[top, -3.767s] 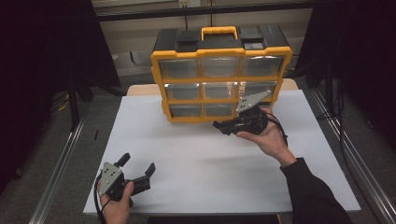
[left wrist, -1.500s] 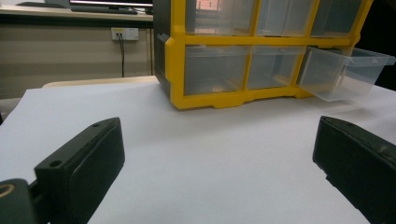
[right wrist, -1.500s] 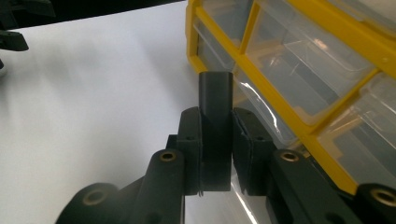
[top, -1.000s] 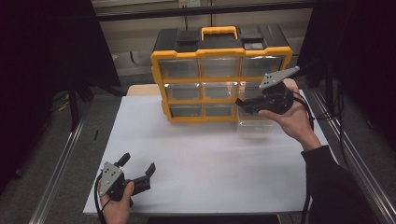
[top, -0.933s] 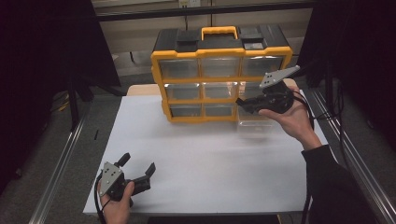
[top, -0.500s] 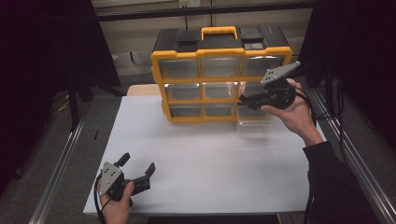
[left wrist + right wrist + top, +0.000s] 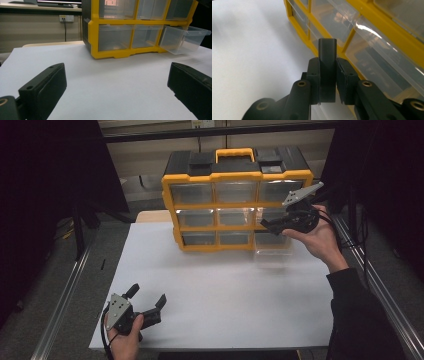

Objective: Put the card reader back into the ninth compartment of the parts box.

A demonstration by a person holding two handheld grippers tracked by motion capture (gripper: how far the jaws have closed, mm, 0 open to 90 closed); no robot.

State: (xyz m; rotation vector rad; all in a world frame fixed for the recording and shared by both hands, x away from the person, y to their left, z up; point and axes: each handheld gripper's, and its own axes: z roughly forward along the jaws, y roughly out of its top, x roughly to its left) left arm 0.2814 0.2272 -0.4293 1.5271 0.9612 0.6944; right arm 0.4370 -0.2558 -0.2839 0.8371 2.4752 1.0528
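Yellow-black drawer organizer (image 7: 235, 202) upright at table's far edge; bottom-right clear drawer (image 7: 272, 250) pulled out.

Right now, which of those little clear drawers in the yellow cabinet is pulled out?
The bottom right drawer of the cabinet. It sticks out over the white table, while the other eight sit flush in the yellow frame.

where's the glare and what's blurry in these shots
Right gripper view: a bright white glare streak runs across the clear drawer fronts of the organizer, which look soft; the small black block between the fingers is sharp. Left gripper view: the near fingers are blurred, the pulled-out drawer crisp. High view: dark surroundings, evenly lit white table.
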